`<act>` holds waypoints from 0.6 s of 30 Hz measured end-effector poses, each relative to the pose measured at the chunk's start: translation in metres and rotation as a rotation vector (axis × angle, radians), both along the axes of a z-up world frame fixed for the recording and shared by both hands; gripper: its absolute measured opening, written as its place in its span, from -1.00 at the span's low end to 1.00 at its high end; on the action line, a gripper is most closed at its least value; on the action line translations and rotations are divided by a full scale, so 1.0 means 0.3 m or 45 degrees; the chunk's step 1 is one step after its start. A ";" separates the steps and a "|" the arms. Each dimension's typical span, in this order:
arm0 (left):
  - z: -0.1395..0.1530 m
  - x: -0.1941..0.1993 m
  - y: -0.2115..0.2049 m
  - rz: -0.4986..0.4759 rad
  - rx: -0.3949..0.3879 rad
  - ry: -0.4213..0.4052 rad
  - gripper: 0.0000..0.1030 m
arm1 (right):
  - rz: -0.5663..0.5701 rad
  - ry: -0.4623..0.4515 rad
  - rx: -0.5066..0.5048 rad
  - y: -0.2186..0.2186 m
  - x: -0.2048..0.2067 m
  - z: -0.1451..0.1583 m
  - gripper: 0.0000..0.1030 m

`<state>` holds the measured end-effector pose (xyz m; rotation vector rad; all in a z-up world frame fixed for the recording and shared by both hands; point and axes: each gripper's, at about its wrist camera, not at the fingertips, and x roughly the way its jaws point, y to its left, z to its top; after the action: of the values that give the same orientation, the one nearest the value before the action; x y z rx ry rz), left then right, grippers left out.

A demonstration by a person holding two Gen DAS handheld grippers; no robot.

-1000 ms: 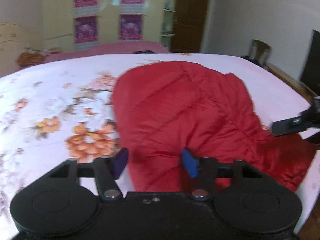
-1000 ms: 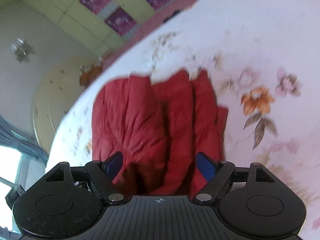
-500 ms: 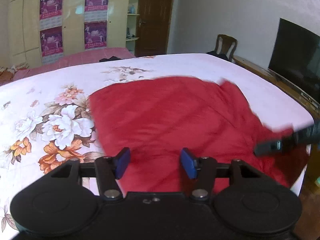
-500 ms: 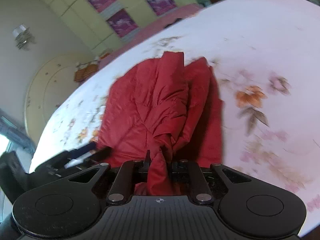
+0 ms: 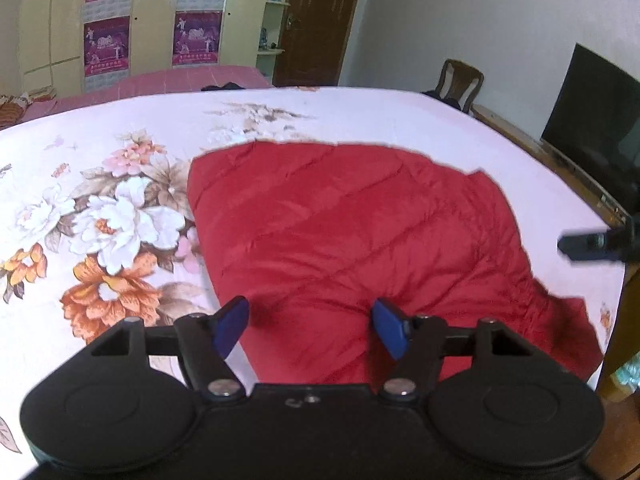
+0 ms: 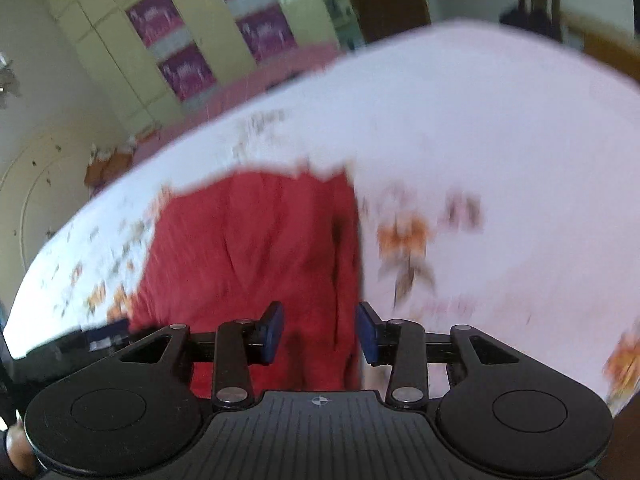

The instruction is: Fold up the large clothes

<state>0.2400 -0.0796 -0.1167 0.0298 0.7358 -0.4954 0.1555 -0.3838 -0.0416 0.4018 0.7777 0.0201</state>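
Note:
A large red quilted jacket (image 5: 352, 232) lies spread on the floral bedsheet (image 5: 120, 216). It also shows in the blurred right wrist view (image 6: 256, 248). My left gripper (image 5: 310, 328) is open and empty, hovering over the jacket's near edge. My right gripper (image 6: 320, 334) is open and empty, its jaws apart over the jacket's near right edge. The right gripper's tip also shows at the right of the left wrist view (image 5: 592, 242), beyond the jacket's side.
The bed's right edge has a wooden frame (image 5: 540, 148). A dark TV screen (image 5: 596, 128) and a wooden chair (image 5: 460, 80) stand beyond it. Wardrobes with purple posters (image 5: 152, 36) line the far wall. A second pink bed (image 5: 160, 84) lies behind.
My right gripper, shut on a bunched fold of the jacket half a second ago, has opened and let it go. The jacket now lies flatter. The left gripper stayed open.

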 end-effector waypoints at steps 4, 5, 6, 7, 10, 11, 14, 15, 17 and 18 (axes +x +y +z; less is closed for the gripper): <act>0.046 0.044 -0.003 0.039 -0.040 -0.030 0.30 | 0.078 -0.108 -0.119 0.072 0.122 0.062 -0.24; 0.050 0.064 -0.010 0.056 -0.035 -0.030 0.29 | 0.099 -0.112 -0.139 0.099 0.173 0.055 -0.24; 0.052 0.087 -0.016 0.074 -0.030 -0.025 0.29 | 0.114 -0.115 -0.145 0.109 0.212 0.041 -0.24; 0.049 0.112 -0.023 0.092 -0.029 -0.017 0.28 | 0.134 -0.120 -0.152 0.130 0.253 0.024 -0.24; 0.027 0.186 -0.052 0.133 -0.021 0.019 0.26 | 0.188 -0.107 -0.212 0.185 0.354 -0.054 -0.24; 0.015 0.200 -0.060 0.142 -0.018 0.026 0.26 | 0.196 -0.091 -0.219 0.194 0.380 -0.087 -0.24; -0.032 0.239 -0.101 0.160 0.021 0.049 0.29 | 0.166 -0.045 -0.289 0.191 0.428 -0.188 -0.24; -0.047 0.245 -0.112 0.160 0.035 0.054 0.29 | 0.154 -0.015 -0.316 0.181 0.445 -0.228 -0.24; -0.070 0.252 -0.135 0.151 0.064 0.059 0.29 | 0.144 0.012 -0.321 0.165 0.455 -0.286 -0.24; -0.075 0.255 -0.142 0.148 0.074 0.061 0.29 | 0.138 0.021 -0.312 0.156 0.460 -0.307 -0.24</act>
<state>0.3166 -0.1223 -0.1391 0.0289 0.7940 -0.3647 0.2933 -0.3372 -0.1338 0.1275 0.8068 0.0226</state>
